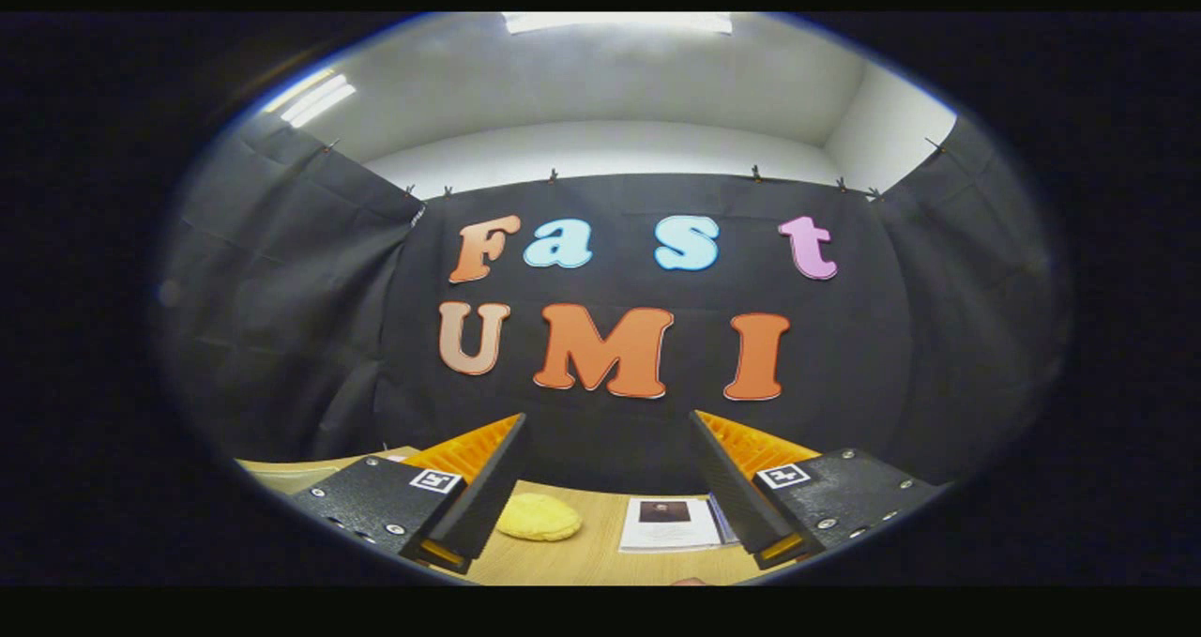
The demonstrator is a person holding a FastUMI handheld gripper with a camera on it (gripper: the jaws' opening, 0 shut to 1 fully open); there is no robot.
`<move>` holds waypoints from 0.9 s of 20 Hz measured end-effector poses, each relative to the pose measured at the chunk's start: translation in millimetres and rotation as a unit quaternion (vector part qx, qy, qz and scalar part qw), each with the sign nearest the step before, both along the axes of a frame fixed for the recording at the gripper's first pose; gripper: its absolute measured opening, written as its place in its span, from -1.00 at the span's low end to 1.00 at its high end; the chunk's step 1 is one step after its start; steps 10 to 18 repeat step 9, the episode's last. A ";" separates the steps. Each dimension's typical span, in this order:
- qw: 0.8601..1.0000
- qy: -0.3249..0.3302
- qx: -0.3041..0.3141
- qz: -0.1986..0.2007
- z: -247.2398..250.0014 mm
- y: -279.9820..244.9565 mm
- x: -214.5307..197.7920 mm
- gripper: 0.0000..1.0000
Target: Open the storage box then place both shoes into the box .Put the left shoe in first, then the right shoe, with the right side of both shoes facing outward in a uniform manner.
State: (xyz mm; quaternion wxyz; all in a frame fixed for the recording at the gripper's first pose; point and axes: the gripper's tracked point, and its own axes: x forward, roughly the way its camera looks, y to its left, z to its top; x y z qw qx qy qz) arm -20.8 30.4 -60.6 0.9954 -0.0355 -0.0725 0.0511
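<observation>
While the gripper [608, 449] is held level and pointed at the booth's black cloth wall, its two fingers stand wide apart with nothing between them, so it is open and holding nothing.

In the gripper view, a strip of wooden table [600, 562] lies below and between the fingers. On it, close to the left finger, rests a soft-looking yellow lump [538, 517], perhaps a cloth or sponge; I cannot tell which. Just beside the right finger lies a flat printed sheet [668, 523] with a small dark picture at its top. At the table's far left there is a pale, flat-topped shape [310, 471], too cropped to name.

As for the task's things, I cannot say where the storage box and the two shoes are, nor whether the box is open or what it holds; how far the task stands cannot be judged from this.

As a guess from the task alone, shoes are light, with a soft, yielding upper and a firmer sole. The heel collar or the rim of the opening would likely give the surest pinch.
</observation>
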 end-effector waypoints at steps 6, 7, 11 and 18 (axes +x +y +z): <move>0.999 -0.023 0.015 -0.022 15.7 -19.9 -10.0 0.96; 0.999 -0.024 0.018 -0.022 16.1 -21.6 -12.1 0.96; 0.999 -0.027 0.021 -0.026 18.8 -25.9 -13.5 0.96; 0.999 -0.027 0.021 -0.026 18.8 -25.9 -13.5 0.96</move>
